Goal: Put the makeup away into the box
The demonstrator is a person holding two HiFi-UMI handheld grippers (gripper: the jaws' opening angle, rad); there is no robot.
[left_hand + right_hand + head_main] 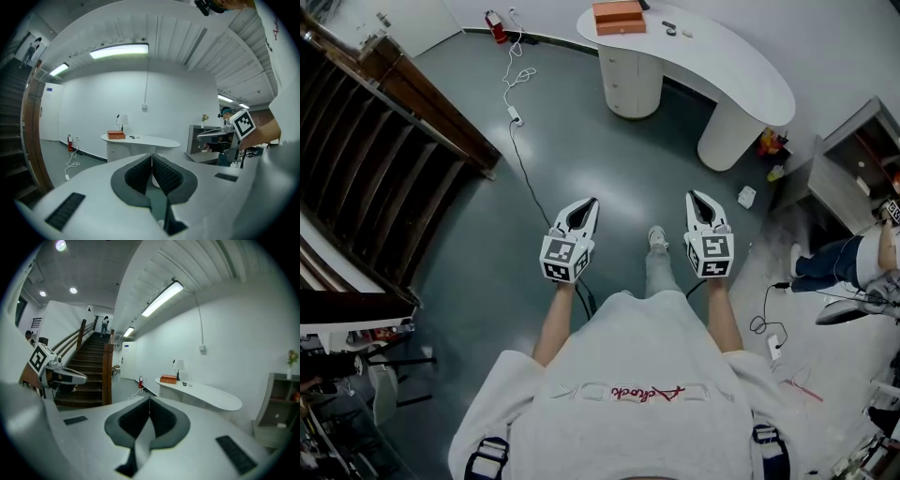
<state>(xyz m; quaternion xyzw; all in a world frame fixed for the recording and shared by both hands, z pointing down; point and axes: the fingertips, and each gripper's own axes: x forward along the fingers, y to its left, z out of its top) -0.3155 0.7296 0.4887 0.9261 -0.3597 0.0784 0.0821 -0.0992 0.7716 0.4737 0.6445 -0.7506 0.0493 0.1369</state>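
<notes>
An orange box (619,17) stands at the far end of a white curved table (741,75); beside it lie a few small items (668,27), too small to identify. The box also shows far off in the left gripper view (116,135) and the right gripper view (168,378). I stand a few steps from the table with both grippers held out level in front of me. My left gripper (591,202) (152,157) has its jaws together with nothing between them. My right gripper (692,195) (150,399) is likewise shut and empty.
A wooden staircase (384,150) runs along the left. A white cable (517,84) and a red fire extinguisher (496,26) lie on the grey floor near the table. A shelf unit (848,169) and a seated person (844,258) are at the right.
</notes>
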